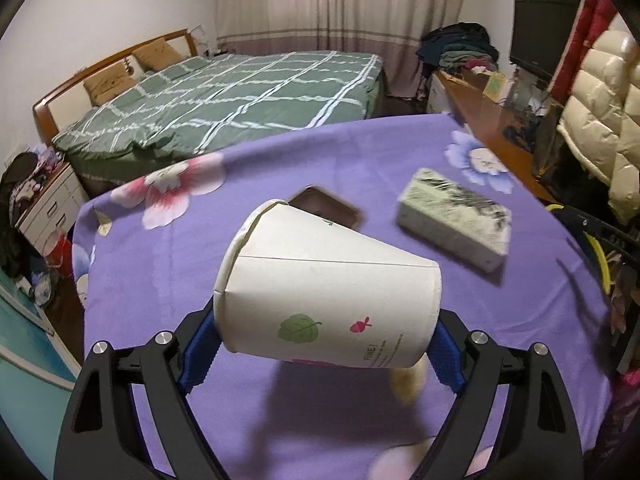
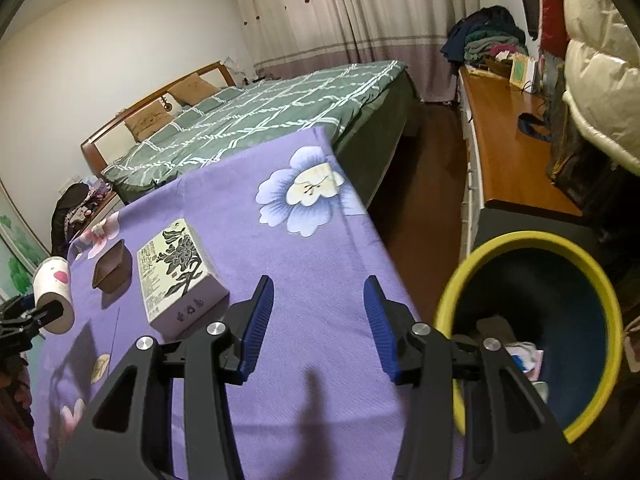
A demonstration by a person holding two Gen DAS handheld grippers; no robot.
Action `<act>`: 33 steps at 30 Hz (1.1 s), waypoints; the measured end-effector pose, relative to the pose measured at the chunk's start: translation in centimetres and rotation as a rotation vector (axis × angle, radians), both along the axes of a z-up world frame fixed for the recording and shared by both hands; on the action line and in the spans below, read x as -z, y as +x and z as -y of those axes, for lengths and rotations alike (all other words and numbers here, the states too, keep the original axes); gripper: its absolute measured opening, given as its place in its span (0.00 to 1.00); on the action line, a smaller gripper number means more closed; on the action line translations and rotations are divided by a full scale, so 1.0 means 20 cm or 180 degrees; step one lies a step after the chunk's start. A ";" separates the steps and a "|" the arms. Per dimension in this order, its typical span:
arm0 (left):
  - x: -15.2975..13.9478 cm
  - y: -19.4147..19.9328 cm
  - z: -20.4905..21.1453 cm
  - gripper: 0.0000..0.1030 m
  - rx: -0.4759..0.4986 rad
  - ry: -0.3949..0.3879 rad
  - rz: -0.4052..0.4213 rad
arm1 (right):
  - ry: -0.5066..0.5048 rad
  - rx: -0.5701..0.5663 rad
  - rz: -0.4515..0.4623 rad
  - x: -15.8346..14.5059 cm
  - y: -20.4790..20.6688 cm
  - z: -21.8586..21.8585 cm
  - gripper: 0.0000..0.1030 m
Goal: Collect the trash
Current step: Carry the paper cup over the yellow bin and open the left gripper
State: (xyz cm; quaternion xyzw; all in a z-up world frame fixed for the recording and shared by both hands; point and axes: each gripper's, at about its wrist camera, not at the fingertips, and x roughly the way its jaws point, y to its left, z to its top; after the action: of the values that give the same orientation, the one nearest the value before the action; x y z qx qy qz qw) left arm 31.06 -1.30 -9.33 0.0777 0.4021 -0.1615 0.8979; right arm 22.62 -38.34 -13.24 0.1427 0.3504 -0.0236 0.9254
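Observation:
My left gripper [image 1: 326, 344] is shut on a white paper cup [image 1: 320, 288] with a green leaf print, held on its side above the purple flowered tablecloth [image 1: 168, 272]. The cup also shows at the far left of the right wrist view [image 2: 54, 300]. My right gripper [image 2: 319, 320] is open and empty above the table's right edge. A yellow-rimmed dark bin [image 2: 532, 320] with trash in it stands on the floor just right of the table. A white box with a black flower print [image 2: 178, 276] and a small brown tray [image 2: 112, 268] lie on the cloth.
A bed with a green checked cover [image 1: 240, 96] stands beyond the table. A long wooden desk [image 2: 508, 148] with clothes and a monitor [image 1: 544, 32] runs along the right wall. A cream padded jacket [image 2: 600, 80] hangs at the right.

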 end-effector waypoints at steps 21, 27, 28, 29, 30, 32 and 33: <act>-0.02 -0.24 1.54 0.83 0.1472 -0.0180 -0.0254 | -0.0170 0.0605 0.0026 -0.08 -0.69 0.65 0.45; 0.09 -0.22 1.91 0.83 0.1663 -0.0133 -0.0451 | -0.0167 0.0811 0.0019 -0.06 -0.82 0.79 0.48; 0.11 -0.22 1.95 0.83 0.1676 -0.0120 -0.0473 | -0.0168 0.0833 0.0022 -0.06 -0.84 0.80 0.48; 0.13 -0.22 1.99 0.83 0.1688 -0.0102 -0.0495 | -0.0160 0.0851 0.0026 -0.06 -0.85 0.81 0.48; 0.15 -0.22 2.04 0.84 0.1694 -0.0062 -0.0510 | -0.0144 0.0862 0.0028 -0.05 -0.87 0.83 0.49; 0.19 -0.21 2.10 0.84 0.1690 -0.0020 -0.0533 | -0.0119 0.0885 0.0024 -0.04 -0.88 0.86 0.49; 0.20 -0.21 2.13 0.84 0.1683 -0.0012 -0.0551 | -0.0101 0.0891 0.0023 -0.04 -0.89 0.87 0.49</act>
State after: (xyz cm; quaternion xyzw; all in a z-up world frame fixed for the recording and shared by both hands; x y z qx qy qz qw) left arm 26.94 -43.96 -13.38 0.1641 0.4429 -0.3970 0.7870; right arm 4.84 -55.72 -12.53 0.1757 0.3232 -0.1575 0.9164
